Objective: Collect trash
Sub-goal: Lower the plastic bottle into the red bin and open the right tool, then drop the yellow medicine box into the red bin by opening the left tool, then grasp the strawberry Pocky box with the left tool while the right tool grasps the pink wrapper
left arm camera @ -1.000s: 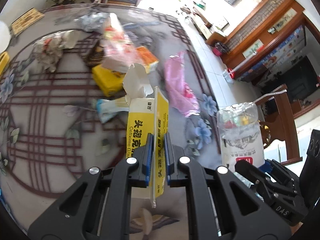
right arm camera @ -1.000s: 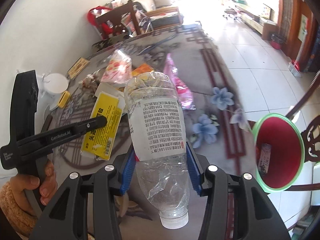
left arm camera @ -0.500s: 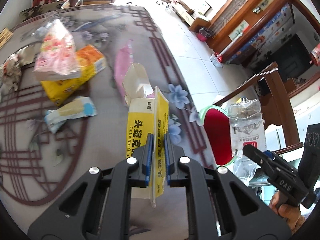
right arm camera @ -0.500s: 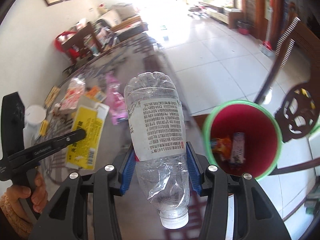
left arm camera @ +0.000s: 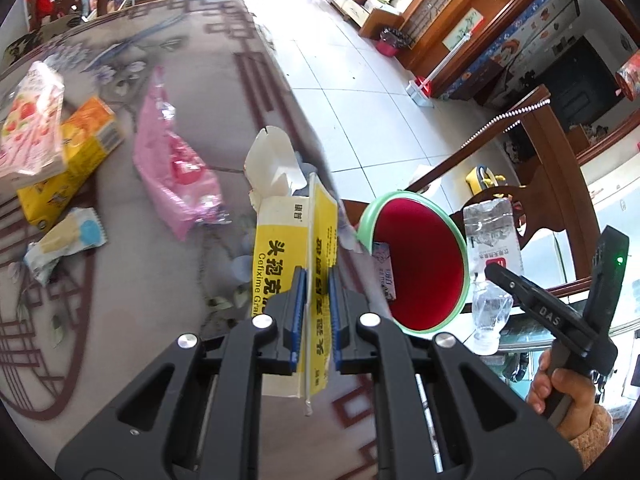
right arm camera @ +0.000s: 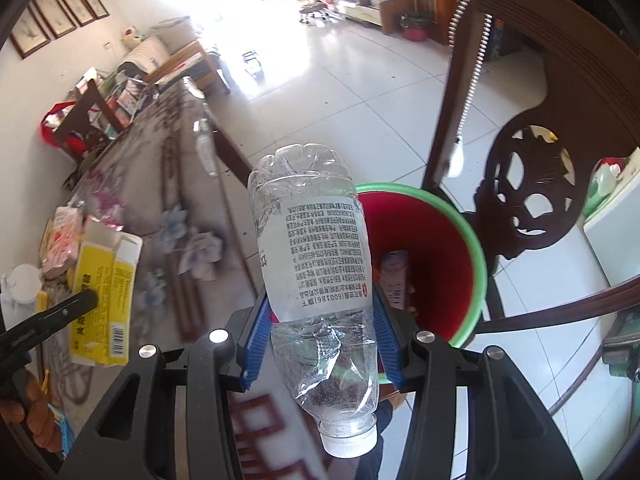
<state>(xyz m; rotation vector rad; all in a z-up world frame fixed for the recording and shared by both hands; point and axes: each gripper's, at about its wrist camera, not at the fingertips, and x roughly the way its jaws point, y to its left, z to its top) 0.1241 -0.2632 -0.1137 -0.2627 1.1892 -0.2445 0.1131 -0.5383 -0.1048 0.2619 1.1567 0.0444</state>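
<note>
Between the blue pads of the left gripper (left arm camera: 316,312), closest to its camera, stands a flattened yellow medicine box (left arm camera: 296,264), pinched thin with the jaws nearly together and its white flap open at the top. The right gripper (right arm camera: 320,328) has its jaws spread wide around a clear plastic bottle (right arm camera: 316,248), which is held by the lower body with the white cap pointing toward the camera and the base pointing away.

Under both tools is the table (left arm camera: 128,264), covered with a grey cloth that has dark red line patterns and pale blue flowers. Just past the table edge stands a bin (right arm camera: 452,256), red inside with a green rim, and some wrappers lie at its bottom. In the right wrist view the bottle is in front of the bin's opening; I cannot tell if it is directly over it.

Further on the table lie a pink plastic bag (left arm camera: 172,172), a small white and blue wrapper (left arm camera: 64,244), a yellow and orange carton (left arm camera: 68,164) and a pink strawberry package (left arm camera: 32,120) partly on top of it.

Beside the bin is a dark carved wooden chair (right arm camera: 532,184). Beyond it, a white tiled floor (right arm camera: 360,80) goes to a bright far end of the room, with wooden furniture (left arm camera: 472,28) along the wall.
</note>
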